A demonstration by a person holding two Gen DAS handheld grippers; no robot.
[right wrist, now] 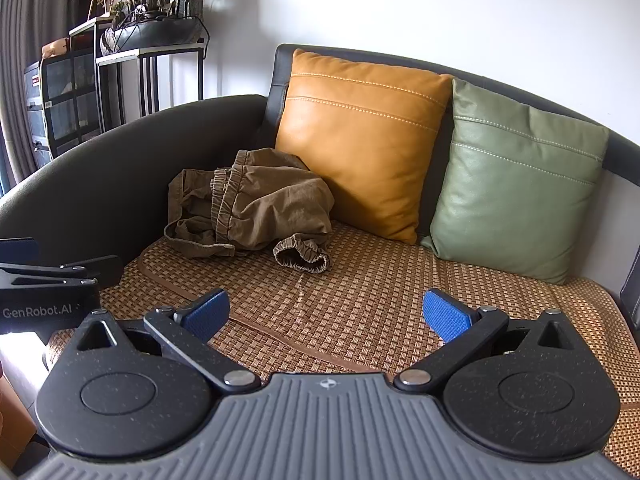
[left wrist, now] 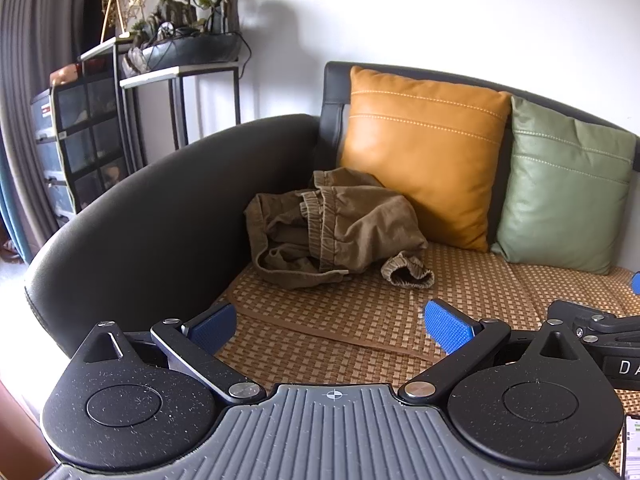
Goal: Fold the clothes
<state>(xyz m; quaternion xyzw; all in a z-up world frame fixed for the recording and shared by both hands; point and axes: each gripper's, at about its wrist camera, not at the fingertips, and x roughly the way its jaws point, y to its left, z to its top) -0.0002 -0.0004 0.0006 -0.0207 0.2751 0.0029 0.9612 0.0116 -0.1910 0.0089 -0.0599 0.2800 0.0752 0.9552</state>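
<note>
Your left tool [left wrist: 330, 326] is wide open and holds nothing; its two blue pads stand far apart above the woven mat [left wrist: 360, 320]. Your right tool [right wrist: 326, 314] is also spread wide and empty, above the same mat. The two tools are side by side, near each other: in the left wrist view you see the body of the right one at the right edge.

The brown trousers [left wrist: 336, 226] lie in a crumpled heap in the corner of the sofa seat, well ahead of both tools. The elastic waistband is turned up on top, and one gathered cuff [right wrist: 303, 256] sticks out toward you on the mat. The heap touches the curved black armrest [left wrist: 160, 208] on its left side and leans on the orange cushion [left wrist: 424, 152] behind it. A green cushion [right wrist: 516, 180] stands just beside the orange one.

Between the tools and the trousers the mat is bare. The mat's bound edge [right wrist: 280, 332] runs across just in front of the pads.
</note>
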